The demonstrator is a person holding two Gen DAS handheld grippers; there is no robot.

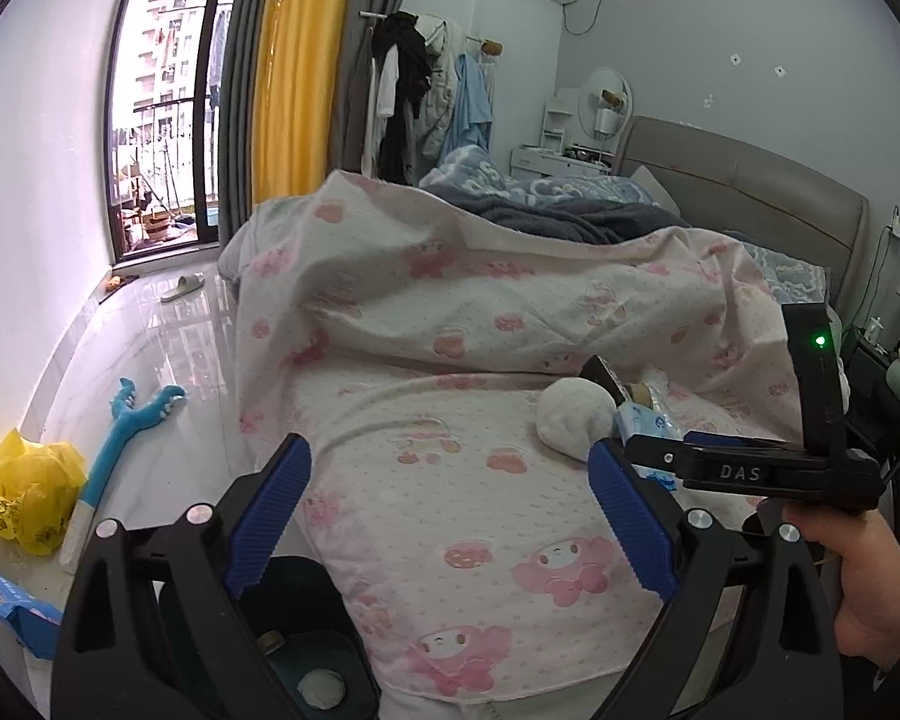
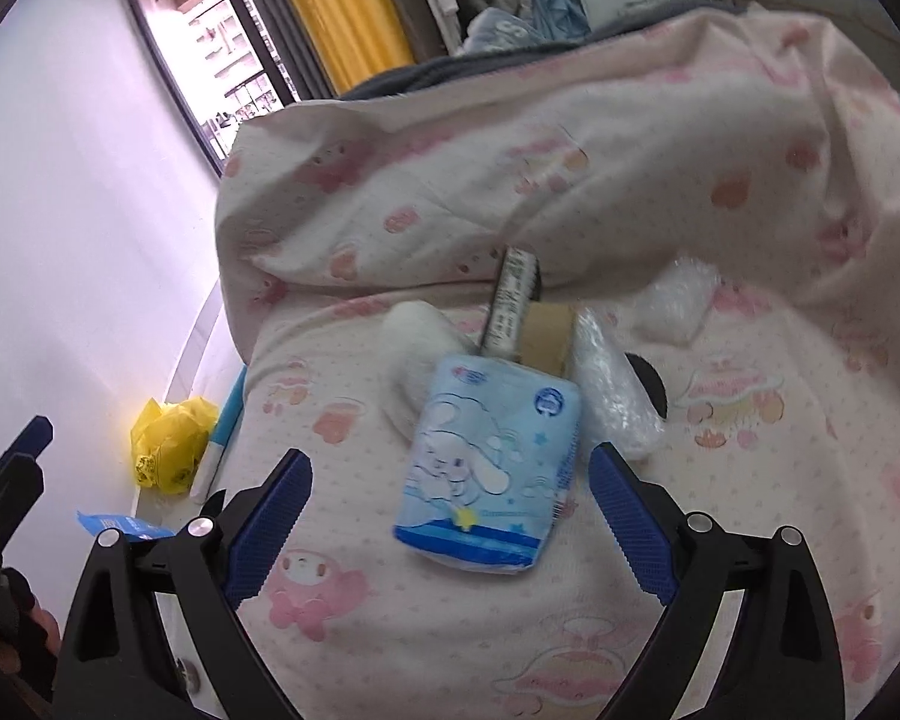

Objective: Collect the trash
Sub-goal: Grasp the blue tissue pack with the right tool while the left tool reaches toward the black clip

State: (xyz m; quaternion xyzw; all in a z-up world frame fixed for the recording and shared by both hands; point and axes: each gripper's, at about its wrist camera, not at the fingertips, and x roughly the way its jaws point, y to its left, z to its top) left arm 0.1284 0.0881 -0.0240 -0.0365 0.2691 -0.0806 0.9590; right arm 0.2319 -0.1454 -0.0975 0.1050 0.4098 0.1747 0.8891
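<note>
Right gripper (image 2: pixel 450 516) open wide, empty, above blue tissue pack (image 2: pixel 486 474) on pink quilt (image 2: pixel 720 510). Left gripper (image 1: pixel 450 510) open too, holding nothing. Yellow bag (image 1: pixel 30 492) on floor.

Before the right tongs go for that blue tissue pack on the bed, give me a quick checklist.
1. Right tongs open, nothing between them: ok.
2. Blue tissue pack lined up between the fingers: ok.
3. Pack free of clutter: not ok, it overlaps a cardboard piece and lies against a clear plastic wrap.
4. Left tongs empty and open: ok.
5. Yellow bag ready for trash: cannot tell.
</note>
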